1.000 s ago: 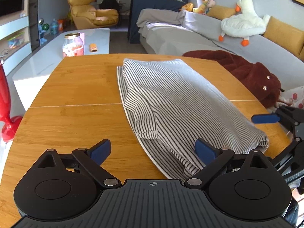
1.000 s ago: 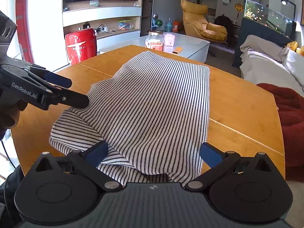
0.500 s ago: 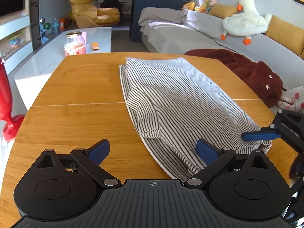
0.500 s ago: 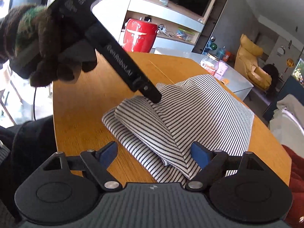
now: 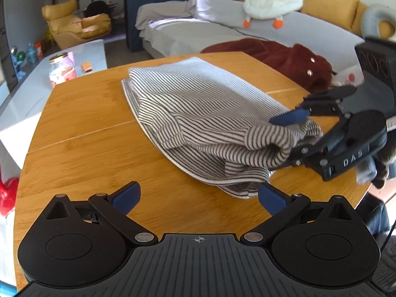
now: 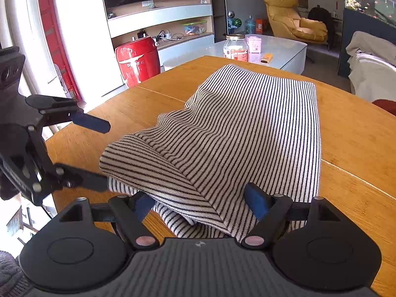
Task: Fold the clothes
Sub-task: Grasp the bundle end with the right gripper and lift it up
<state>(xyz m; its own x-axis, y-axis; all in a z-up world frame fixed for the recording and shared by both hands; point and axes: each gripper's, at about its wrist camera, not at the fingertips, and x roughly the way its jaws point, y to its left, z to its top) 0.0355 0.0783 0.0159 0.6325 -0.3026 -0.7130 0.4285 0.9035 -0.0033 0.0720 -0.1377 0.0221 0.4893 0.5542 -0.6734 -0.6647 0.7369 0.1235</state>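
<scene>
A black-and-white striped garment (image 5: 198,104) lies folded on the round wooden table (image 5: 81,128). Its near right corner is bunched into a raised roll. My right gripper (image 5: 287,142) straddles that roll, one blue finger on top and one beneath, jaws apart. In the right wrist view the cloth (image 6: 247,128) bulges up between the right gripper (image 6: 200,201) fingers. My left gripper (image 5: 198,195) stands open just short of the garment's near hem, holding nothing. From the right wrist view the left gripper (image 6: 107,156) sits at the left, its lower finger at the cloth's edge.
A dark red coat (image 5: 284,57) lies on the grey sofa beyond the table's right edge. A glass jar (image 5: 61,70) stands on the white coffee table behind. A red barrel (image 6: 138,61) sits on the floor to the left. Bare wood shows left of the garment.
The right gripper has come in over the garment's near corner with its jaws narrower, and the cloth there has bunched up. The left gripper has drawn back off the fabric.
</scene>
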